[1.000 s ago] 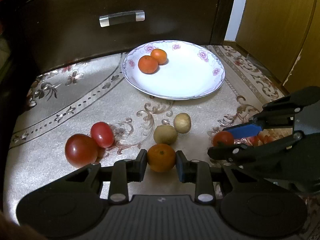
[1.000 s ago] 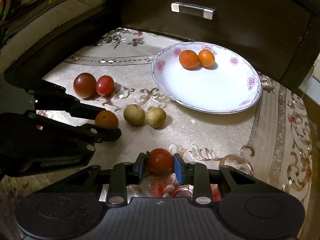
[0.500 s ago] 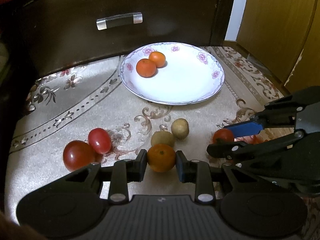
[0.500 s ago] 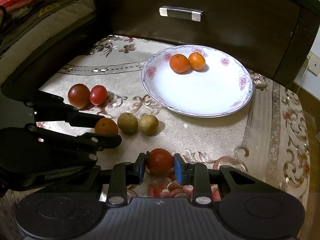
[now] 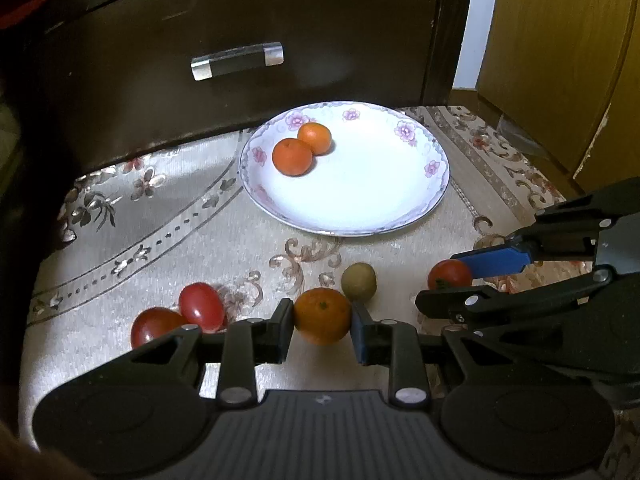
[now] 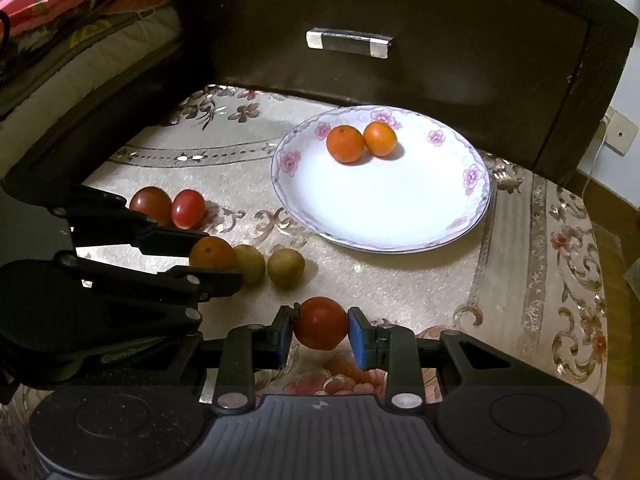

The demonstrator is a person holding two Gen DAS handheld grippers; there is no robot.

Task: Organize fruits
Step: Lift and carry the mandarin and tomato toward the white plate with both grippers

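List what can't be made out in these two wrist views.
- Left wrist view: second brown fruit hidden behind the held orange; only one brown fruit shows.
- Left wrist view: dark tomato partly covered by the left hand-held gripper.
- Both views: whether the held orange and the tomato in the right hand-held gripper are lifted off the cloth.

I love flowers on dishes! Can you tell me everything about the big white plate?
The plate is round, shallow and glossy white, like glazed china, with pink flowers and a thin grey line around its rim. It sits flat on the beige patterned cloth, in front of the dark wooden drawer. Two small oranges rest side by side, touching each other, on its far part; the rest is bare. No gripper touches it, and the other fruits lie on the cloth, off the plate.
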